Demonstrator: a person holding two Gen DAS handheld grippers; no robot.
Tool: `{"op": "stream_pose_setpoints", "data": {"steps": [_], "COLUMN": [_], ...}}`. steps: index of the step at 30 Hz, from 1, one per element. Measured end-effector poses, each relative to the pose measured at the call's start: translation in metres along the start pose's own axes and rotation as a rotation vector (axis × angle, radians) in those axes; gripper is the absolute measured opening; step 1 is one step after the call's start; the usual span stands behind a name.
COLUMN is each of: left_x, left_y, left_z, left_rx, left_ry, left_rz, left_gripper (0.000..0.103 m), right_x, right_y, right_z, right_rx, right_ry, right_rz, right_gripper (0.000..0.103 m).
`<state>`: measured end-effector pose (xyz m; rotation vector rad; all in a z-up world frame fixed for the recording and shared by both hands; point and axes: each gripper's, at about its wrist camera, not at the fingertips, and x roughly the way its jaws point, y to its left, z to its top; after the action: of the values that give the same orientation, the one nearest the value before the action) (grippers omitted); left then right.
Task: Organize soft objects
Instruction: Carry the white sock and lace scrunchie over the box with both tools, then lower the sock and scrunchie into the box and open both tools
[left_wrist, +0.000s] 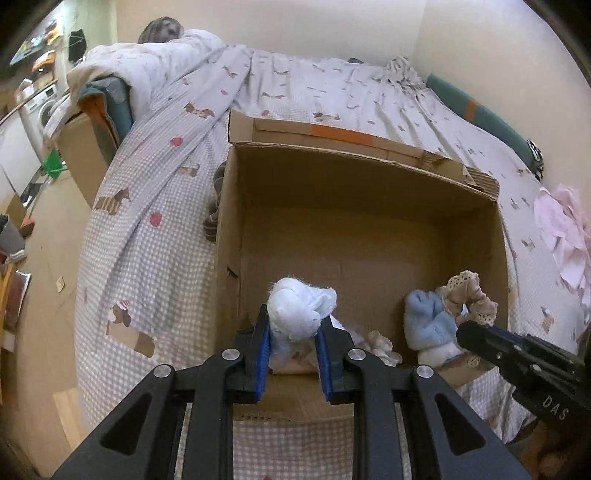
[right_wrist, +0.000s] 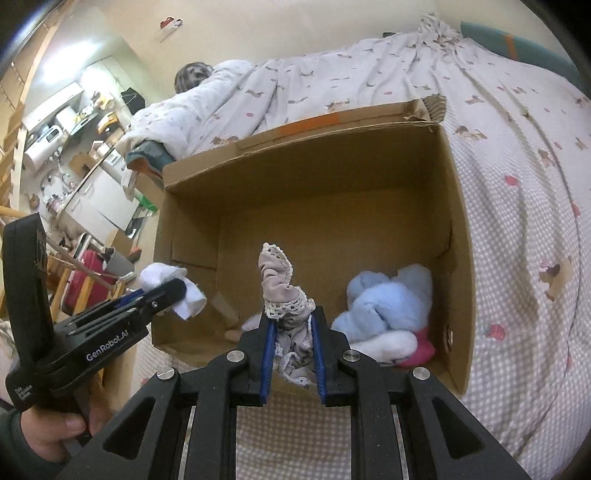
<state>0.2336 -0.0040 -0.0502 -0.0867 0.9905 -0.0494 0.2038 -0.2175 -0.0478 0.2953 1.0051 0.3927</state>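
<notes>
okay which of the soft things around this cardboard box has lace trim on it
The beige gathered fabric piece clamped in the right gripper. Cream lace edges it; the white cloth in the left gripper and the fluffy light-blue item in the box are plain.

The open brown cardboard box (left_wrist: 369, 206) on the gingham bedspread (left_wrist: 147, 266) has its far half and left side bare, so a gripper can pass down there freely. Its near right corner is filled by a fluffy pale blue and white plush heap (right_wrist: 388, 306), with a small cream fabric scrap (left_wrist: 380, 345) just beside it on the floor. The box walls stand upright on all sides; the far flap (left_wrist: 332, 134) folds outward. Both grippers crowd the near rim: the left gripper (left_wrist: 293, 325) with a white cloth bundle (left_wrist: 299, 310), the right gripper (right_wrist: 293, 328) with a beige lace-edged scrunchie (right_wrist: 279, 284).
</notes>
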Motion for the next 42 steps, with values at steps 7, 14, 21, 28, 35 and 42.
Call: {"op": "stream_pose_setpoints", "data": {"steps": [7, 14, 21, 28, 35, 42], "left_x": [0.004, -0.003, 0.003, 0.001, -0.014, -0.035], "left_y": [-0.017, -0.026, -0.022, -0.019, -0.021, -0.006], "left_z": [0.001, 0.004, 0.005, 0.003, 0.007, 0.005], "left_rx": [0.073, 0.111, 0.082, 0.049, 0.015, 0.005], "left_ry": [-0.023, -0.083, -0.054, -0.045, -0.089, -0.084], "left_rz": [0.039, 0.093, 0.095, 0.080, 0.007, 0.016], "left_gripper": [0.020, 0.020, 0.027, 0.052, 0.067, 0.067], "right_x": [0.017, 0.022, 0.026, 0.021, 0.014, -0.015], "right_y": [-0.003, 0.001, -0.008, -0.003, -0.010, -0.004], "right_z": [0.004, 0.006, 0.006, 0.007, 0.007, 0.005], "right_rx": [0.010, -0.008, 0.035, 0.005, 0.058, 0.025], "right_ry": [0.041, 0.036, 0.053, 0.021, 0.010, -0.077], "right_rz": [-0.035, -0.057, -0.073, -0.082, -0.066, -0.077], "right_gripper": [0.020, 0.020, 0.020, 0.020, 0.027, 0.095]}}
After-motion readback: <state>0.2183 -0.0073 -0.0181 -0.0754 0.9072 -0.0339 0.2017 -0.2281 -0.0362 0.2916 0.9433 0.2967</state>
